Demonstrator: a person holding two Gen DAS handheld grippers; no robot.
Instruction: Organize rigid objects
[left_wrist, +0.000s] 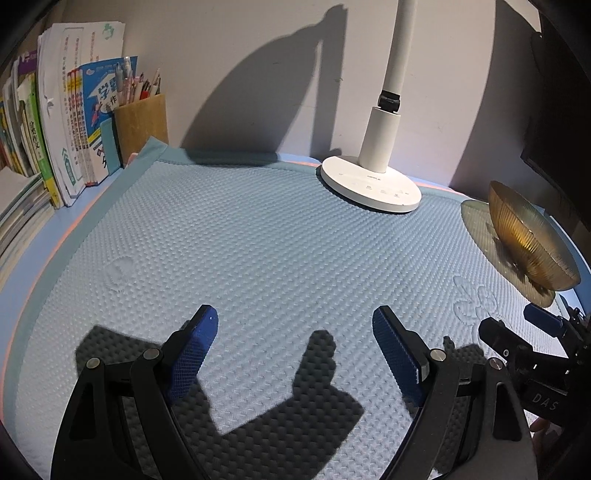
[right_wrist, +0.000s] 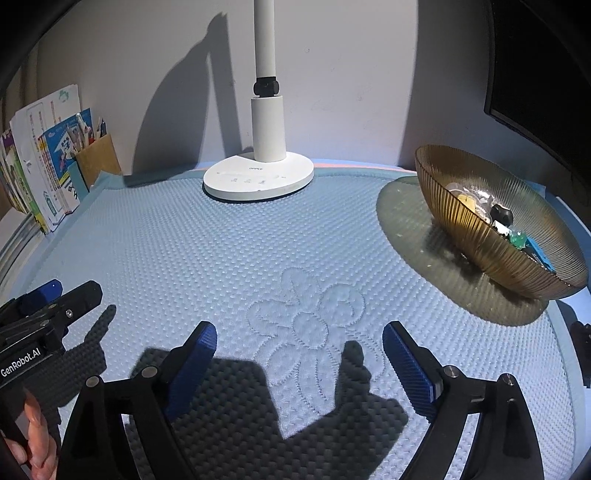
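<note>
An amber ribbed glass bowl (right_wrist: 491, 236) stands at the right on the blue quilted mat (right_wrist: 258, 240). It holds several small objects: a black piece (right_wrist: 501, 214), a green piece (right_wrist: 517, 239), a blue piece (right_wrist: 537, 253) and a yellowish one (right_wrist: 466, 201). The bowl also shows in the left wrist view (left_wrist: 528, 240). My left gripper (left_wrist: 295, 350) is open and empty above the mat; it also shows in the right wrist view (right_wrist: 55, 299). My right gripper (right_wrist: 299, 363) is open and empty over the embroidered flower; it also shows in the left wrist view (left_wrist: 517, 332).
A white desk lamp (right_wrist: 258, 177) stands at the back centre by the wall. At the back left are upright books (left_wrist: 66, 129) and a brown pen holder (left_wrist: 142, 122) with pens. A dark monitor edge (right_wrist: 535, 92) is at the far right.
</note>
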